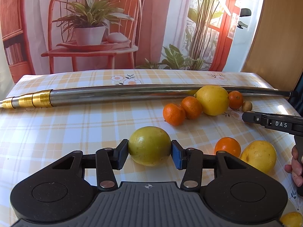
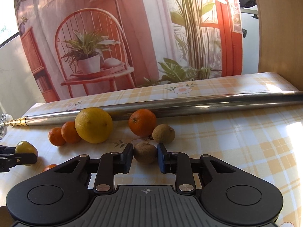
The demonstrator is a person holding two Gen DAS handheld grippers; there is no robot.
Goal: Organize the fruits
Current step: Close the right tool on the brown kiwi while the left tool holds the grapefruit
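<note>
My left gripper [image 1: 149, 151] is shut on a yellow-green lemon [image 1: 149, 144], which rests on the checked tablecloth [image 1: 75, 132]; a pad presses each side. In the right wrist view my right gripper [image 2: 145, 157] holds a brown kiwi [image 2: 145, 152] on the cloth, both pads against it. A second kiwi [image 2: 163, 133] and an orange [image 2: 142, 122] lie just beyond. A big yellow lemon [image 1: 213, 100] sits with two mandarins [image 1: 173, 114] by the pole. The right gripper [image 1: 272, 123] shows at the right edge of the left wrist view, held by a hand [image 1: 295, 170].
A long metal pole [image 1: 132, 92] with gold rings lies across the back of the table. An orange [image 1: 227, 146] and a yellow lemon [image 1: 258, 156] lie right of my left gripper. A printed backdrop [image 1: 94, 28] hangs behind the table, a wooden panel [image 2: 280, 28] at right.
</note>
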